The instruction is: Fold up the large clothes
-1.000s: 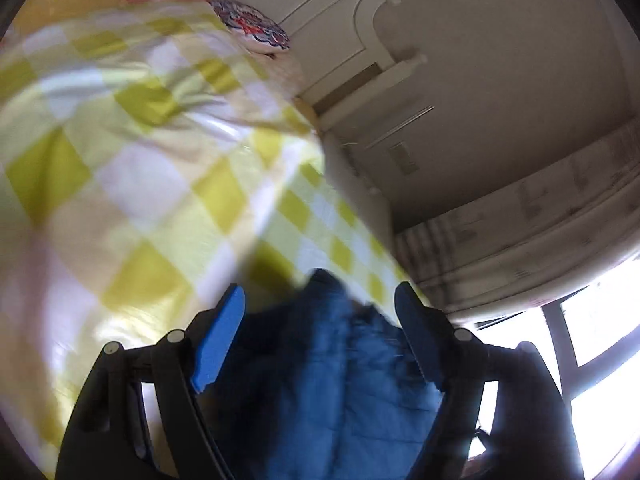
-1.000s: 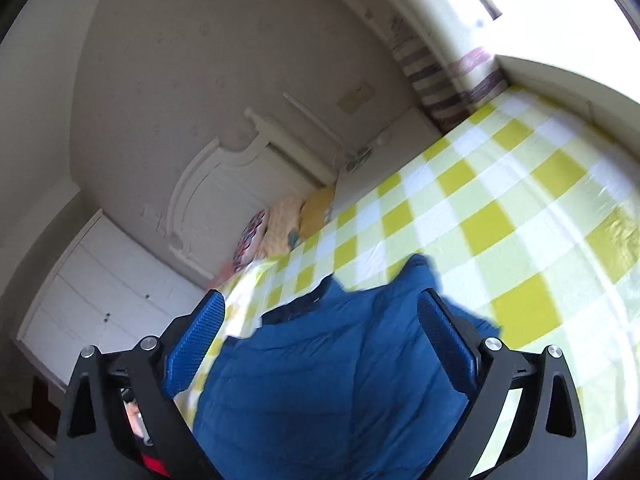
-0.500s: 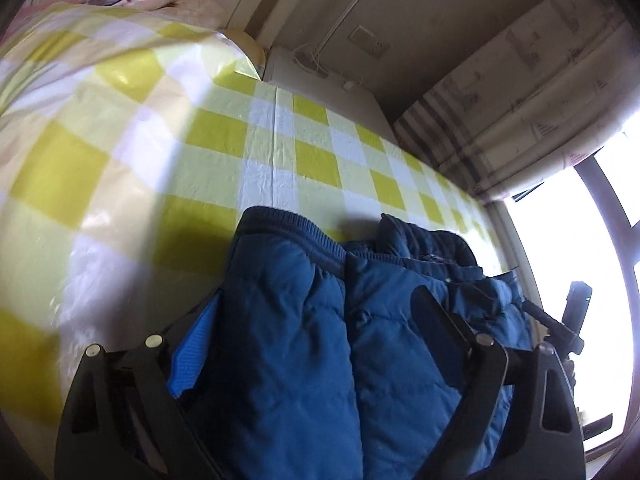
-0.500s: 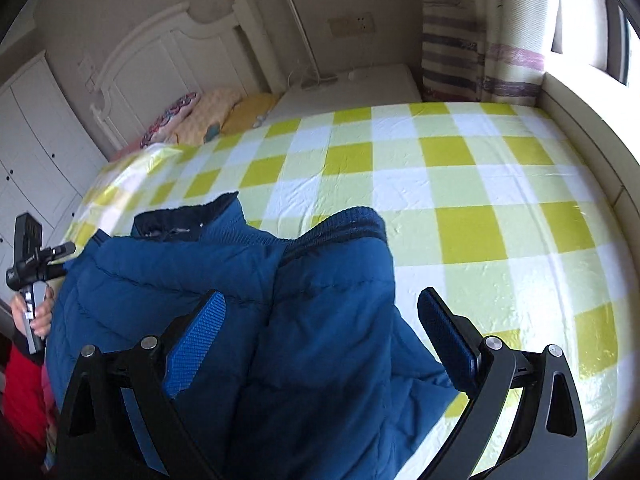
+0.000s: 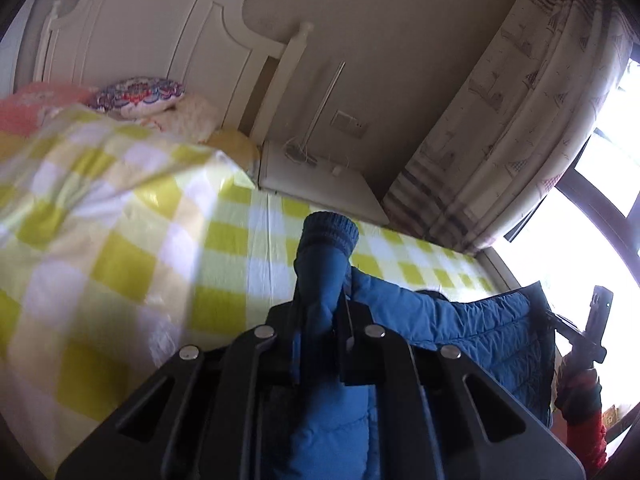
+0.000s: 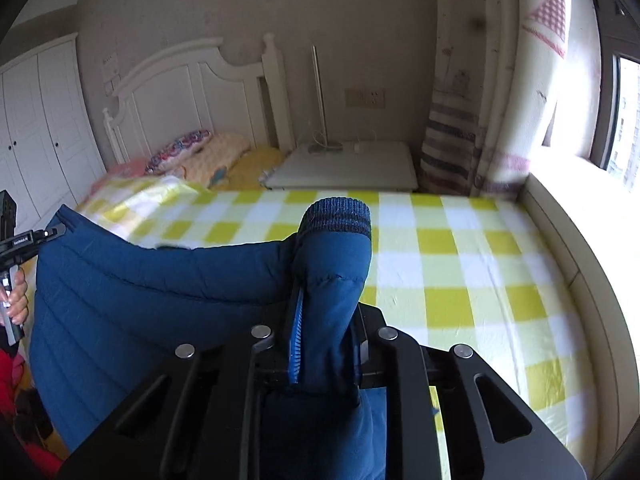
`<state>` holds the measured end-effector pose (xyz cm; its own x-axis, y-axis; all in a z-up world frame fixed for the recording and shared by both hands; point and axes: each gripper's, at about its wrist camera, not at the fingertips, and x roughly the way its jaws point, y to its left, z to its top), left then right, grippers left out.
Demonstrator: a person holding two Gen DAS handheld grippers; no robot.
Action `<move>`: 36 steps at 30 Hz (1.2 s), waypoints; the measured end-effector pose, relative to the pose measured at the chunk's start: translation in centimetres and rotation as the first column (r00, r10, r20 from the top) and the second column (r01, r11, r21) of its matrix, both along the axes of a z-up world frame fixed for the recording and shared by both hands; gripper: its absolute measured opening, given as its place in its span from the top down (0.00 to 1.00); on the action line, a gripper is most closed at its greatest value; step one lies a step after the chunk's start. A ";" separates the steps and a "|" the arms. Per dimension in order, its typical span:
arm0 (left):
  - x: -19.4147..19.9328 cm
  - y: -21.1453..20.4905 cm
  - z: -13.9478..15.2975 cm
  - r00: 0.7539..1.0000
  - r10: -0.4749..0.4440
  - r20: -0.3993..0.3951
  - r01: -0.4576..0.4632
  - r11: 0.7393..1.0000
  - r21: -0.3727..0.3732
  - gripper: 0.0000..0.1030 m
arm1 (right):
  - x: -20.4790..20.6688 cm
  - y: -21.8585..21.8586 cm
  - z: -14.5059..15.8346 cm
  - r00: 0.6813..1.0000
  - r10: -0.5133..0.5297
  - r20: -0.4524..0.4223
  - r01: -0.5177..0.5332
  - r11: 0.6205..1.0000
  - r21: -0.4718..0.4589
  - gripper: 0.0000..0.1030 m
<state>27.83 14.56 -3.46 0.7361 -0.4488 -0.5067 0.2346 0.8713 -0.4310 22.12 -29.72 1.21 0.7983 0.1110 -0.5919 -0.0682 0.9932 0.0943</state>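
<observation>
— What's going on with the blue padded jacket (image 6: pixel 132 292)?

— It's being held up over the bed, stretched between the two tongs. Each one is clamping a sleeve just behind its ribbed cuff. In the left wrist view the left gripper (image 5: pixel 320 320) is pinching one sleeve (image 5: pixel 320 280), and the dark knitted cuff (image 5: pixel 330 232) is sticking out past the fingertips. In the right wrist view the right gripper (image 6: pixel 326 332) is doing the same with the other sleeve (image 6: pixel 336 280); its cuff (image 6: pixel 338 214) is standing up above the jaws.

— Have they only just grabbed it?

— Yes, both pairs of jaws have just been closing, and now they're squeezing the padded fabric between them.

— And the body of the jacket?

— It's hanging between the two sleeves like a quilted blue sheet, raised off the yellow-and-white checked bedspread (image 6: pixel 460 280).

— What else is around?

— Pillows (image 6: pixel 200 152) are lying at the white headboard (image 6: pixel 188 80), a small white bedside table (image 6: pixel 348 164) is standing beside it, and a striped curtain (image 5: pixel 500 120) is hanging by the bright window (image 5: pixel 600 220).
</observation>
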 end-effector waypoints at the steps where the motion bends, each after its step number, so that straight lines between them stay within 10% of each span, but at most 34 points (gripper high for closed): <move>1: 0.5 -0.1 0.3 1.000 0.013 -0.007 -0.013 1.000 0.008 0.88 | 1.0 0.1 0.0 1.000 -0.009 -0.006 0.009 1.000 -0.005 0.81; 6: 5.4 -0.9 -5.5 0.973 0.085 -0.216 -0.064 0.993 0.101 0.78 | 6.3 -0.9 -7.2 0.964 -0.069 -0.255 0.073 0.997 0.005 0.80; 10: 6.6 -0.4 -9.7 0.928 0.142 -0.345 -0.103 0.986 0.131 0.36 | 5.7 -3.5 -8.9 0.955 -0.096 -0.280 0.144 0.977 0.155 0.59; 11: 6.3 0.0 -9.1 0.933 0.156 -0.325 -0.122 0.985 0.123 0.30 | 5.3 -3.7 -8.1 0.955 -0.118 -0.271 0.161 0.976 0.145 0.41; 17: 1.2 -4.3 1.8 0.980 0.176 0.093 -0.194 0.948 0.253 0.07 | 3.2 0.6 -0.2 0.998 -0.043 -0.056 0.047 0.996 0.074 0.39; 22: 0.2 -15.7 3.0 0.989 -0.019 0.145 -0.058 0.858 0.510 0.03 | 5.3 9.7 -0.5 0.989 0.102 -0.103 -0.107 0.994 -0.037 0.39; 29: 6.6 -21.6 -5.3 0.988 -0.019 -0.155 0.107 0.802 0.587 0.02 | 8.8 13.7 -8.4 0.958 0.062 -0.281 -0.103 0.986 -0.133 0.38; 36: 6.7 -18.9 -8.9 0.976 -0.033 -0.216 0.130 0.882 0.453 0.02 | 8.9 12.7 -10.0 0.958 0.077 -0.277 -0.095 0.994 -0.052 0.35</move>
<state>34.57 -4.37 -12.32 0.5714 -0.1819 -0.8003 0.2664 0.9634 -0.0288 31.05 -17.00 -8.80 0.5933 0.1268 -0.7949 -0.1343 0.9893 0.0575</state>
